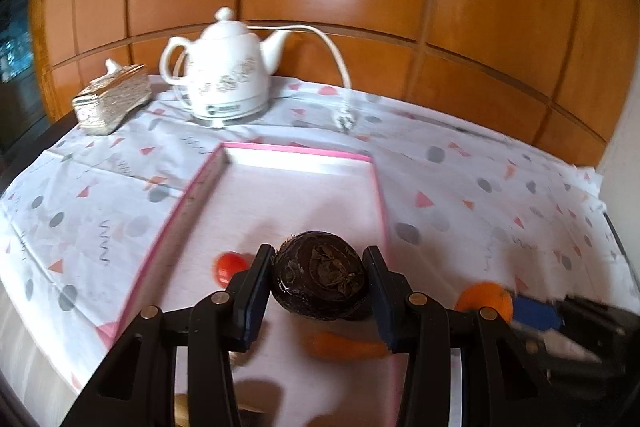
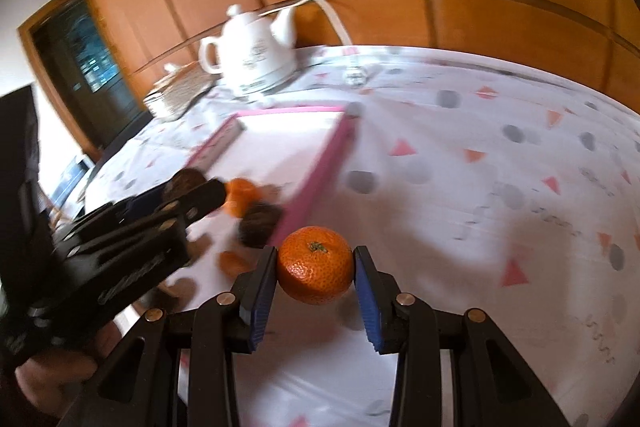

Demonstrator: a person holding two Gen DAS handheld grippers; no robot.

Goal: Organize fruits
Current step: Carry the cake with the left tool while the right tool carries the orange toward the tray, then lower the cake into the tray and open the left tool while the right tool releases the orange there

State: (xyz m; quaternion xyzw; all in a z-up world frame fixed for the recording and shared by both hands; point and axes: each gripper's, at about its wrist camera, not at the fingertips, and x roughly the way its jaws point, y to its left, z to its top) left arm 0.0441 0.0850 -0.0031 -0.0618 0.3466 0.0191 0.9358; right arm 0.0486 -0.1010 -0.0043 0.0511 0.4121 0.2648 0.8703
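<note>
Wood-panelled walls back a table under a patterned cloth [image 1: 100, 187], where a pink-rimmed tray [image 1: 280, 148] holds the fruit; the left gripper [image 1: 316, 277] pinches a dark, rough, round fruit [image 1: 320, 277] above the tray floor, near a small red fruit [image 1: 229, 267] and an orange carrot-like piece [image 1: 344, 347]; the right gripper [image 2: 315, 267] clamps a dimpled, glossy mandarin [image 2: 315, 265] just outside the tray's right edge. Both round fruits could, I judge, roll or squirt from the flat pads; the two grippers sit near enough to collide. A white ceramic kettle [image 1: 224, 75] stands behind.
</note>
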